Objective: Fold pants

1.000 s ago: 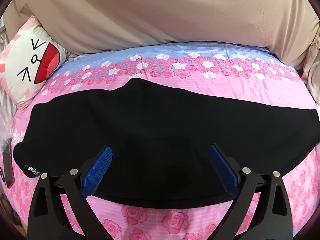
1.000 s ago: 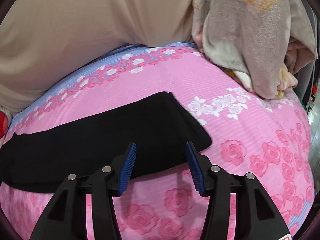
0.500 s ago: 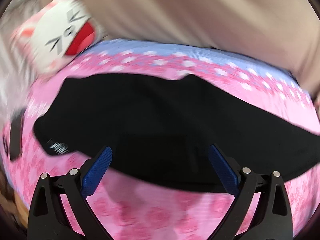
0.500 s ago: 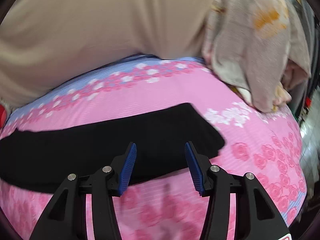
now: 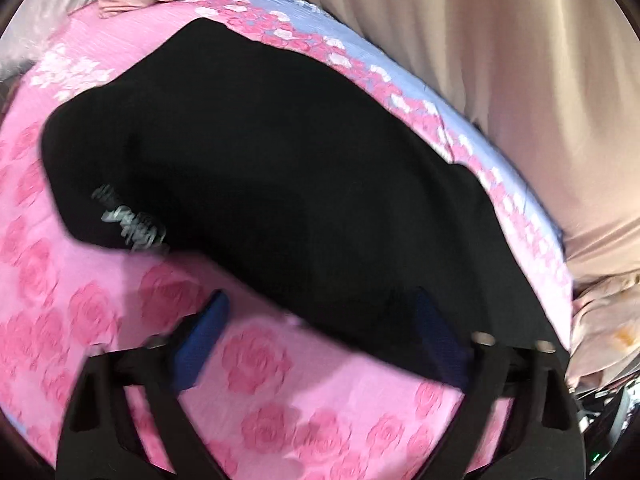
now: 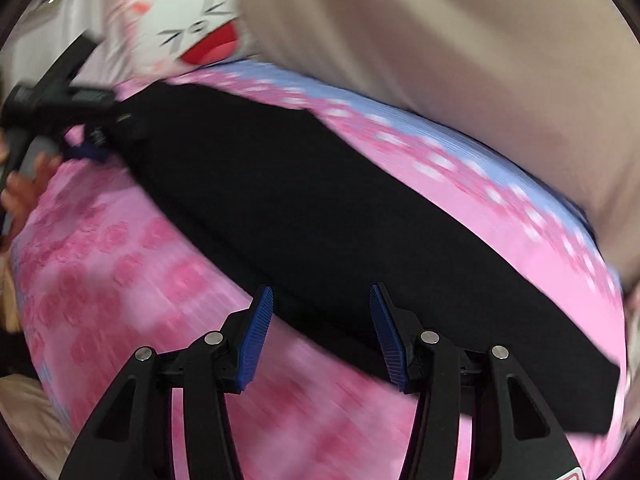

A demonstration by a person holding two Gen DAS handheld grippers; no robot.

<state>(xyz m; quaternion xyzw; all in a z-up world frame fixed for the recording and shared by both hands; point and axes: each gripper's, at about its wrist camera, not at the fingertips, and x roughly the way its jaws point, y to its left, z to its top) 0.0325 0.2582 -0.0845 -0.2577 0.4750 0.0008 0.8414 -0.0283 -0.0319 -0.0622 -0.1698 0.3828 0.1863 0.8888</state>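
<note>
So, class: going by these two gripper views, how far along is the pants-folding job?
Done: the black pants lie flat as one long narrow strip on the pink rose bedsheet, so they look folded lengthwise already. In hand: nothing is gripped; the left gripper, its jaws just narrowing, and the right gripper both stand open over the strip's near edge. Left: gripping an end and folding the strip across its length.

**Count on the bed**

One pair of black pants [image 5: 280,168], one cat-face pillow [image 6: 192,36], one rose-print bedsheet [image 5: 100,312], one beige curtain [image 5: 500,80], two grippers: left gripper [image 5: 320,332], right gripper [image 6: 320,332], and one hand [image 6: 28,188] at the left edge.
</note>
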